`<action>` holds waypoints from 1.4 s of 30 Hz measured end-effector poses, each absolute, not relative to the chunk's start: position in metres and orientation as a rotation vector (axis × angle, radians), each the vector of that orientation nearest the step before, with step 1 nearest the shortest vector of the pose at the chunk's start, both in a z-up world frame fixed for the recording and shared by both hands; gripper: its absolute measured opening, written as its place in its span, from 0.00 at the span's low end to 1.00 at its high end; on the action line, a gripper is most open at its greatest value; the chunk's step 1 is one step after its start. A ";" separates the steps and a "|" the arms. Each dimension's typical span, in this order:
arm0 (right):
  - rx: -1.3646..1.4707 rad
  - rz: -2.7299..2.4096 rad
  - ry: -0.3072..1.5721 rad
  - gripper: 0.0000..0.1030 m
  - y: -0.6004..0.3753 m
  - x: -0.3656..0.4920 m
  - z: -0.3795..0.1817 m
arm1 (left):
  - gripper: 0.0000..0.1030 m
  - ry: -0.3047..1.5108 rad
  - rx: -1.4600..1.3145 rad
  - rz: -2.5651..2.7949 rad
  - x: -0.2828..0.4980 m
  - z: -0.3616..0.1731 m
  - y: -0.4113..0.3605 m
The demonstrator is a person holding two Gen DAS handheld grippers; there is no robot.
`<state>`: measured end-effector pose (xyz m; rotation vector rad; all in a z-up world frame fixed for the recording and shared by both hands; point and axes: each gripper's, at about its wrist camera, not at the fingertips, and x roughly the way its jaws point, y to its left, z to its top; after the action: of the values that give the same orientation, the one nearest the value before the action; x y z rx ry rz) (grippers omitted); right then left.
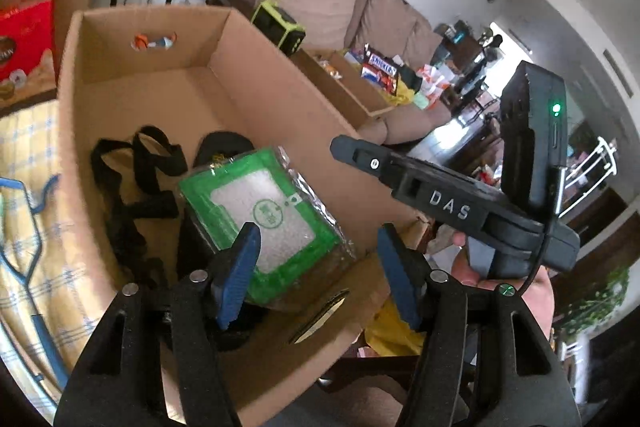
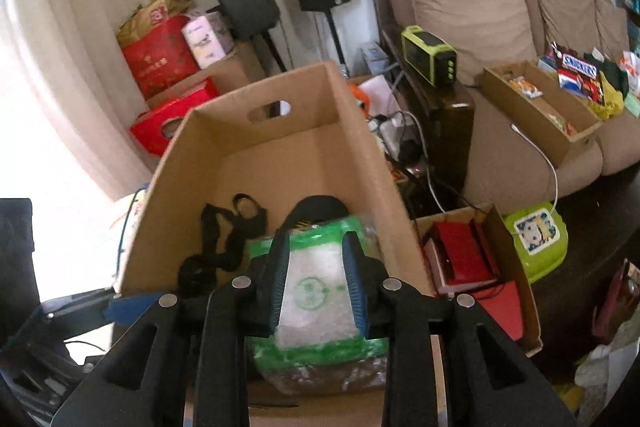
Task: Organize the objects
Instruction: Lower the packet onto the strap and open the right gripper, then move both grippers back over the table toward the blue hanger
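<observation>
An open cardboard box [image 1: 132, 99] [image 2: 280, 163] holds a green-bordered clear packet [image 1: 256, 203] [image 2: 316, 291], tangled black straps [image 1: 148, 179] [image 2: 224, 239] and a dark rounded item [image 2: 320, 207] partly under the packet. My left gripper [image 1: 320, 259] hangs open over the box's near corner; its left pad overlaps the packet's edge in the picture and nothing sits between the pads. My right gripper [image 2: 316, 255] stands narrowly open above the packet, which is wider than the gap. In the left wrist view the right gripper [image 1: 352, 151] hovers over the box's right wall, held by a hand [image 1: 536, 291].
A brown sofa [image 2: 472, 7] carries a shallow cardboard tray [image 2: 532, 115] and snack packs [image 2: 580, 71]. A green-and-black radio [image 2: 430, 55] sits on the armrest. Right of the box are a smaller box of red items [image 2: 468, 255] and a green lidded tub [image 2: 536, 235]. Red boxes [image 2: 160, 59] stand behind.
</observation>
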<state>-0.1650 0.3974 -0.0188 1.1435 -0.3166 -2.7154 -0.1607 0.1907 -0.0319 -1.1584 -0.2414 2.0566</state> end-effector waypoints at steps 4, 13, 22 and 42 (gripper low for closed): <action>1.120 -2.699 -0.264 0.32 0.378 -0.161 -0.010 | 0.70 -0.248 -1.116 2.112 -0.158 -0.013 0.172; 1.087 -2.674 -0.174 0.64 0.341 -0.152 -0.001 | 0.86 -0.266 -1.106 2.287 -0.163 0.003 0.117; 1.051 -2.626 -0.098 0.77 0.303 -0.145 0.008 | 0.94 -0.256 -1.144 2.406 -0.157 -0.006 0.070; 0.996 -2.446 0.029 0.78 0.200 -0.118 0.007 | 0.94 -0.470 -1.273 2.597 -0.143 -0.052 -0.062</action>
<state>-0.1184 0.1996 0.0070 0.9964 0.0286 -2.4459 -0.1434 -0.0617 -0.0516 -1.2725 -0.4703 2.5970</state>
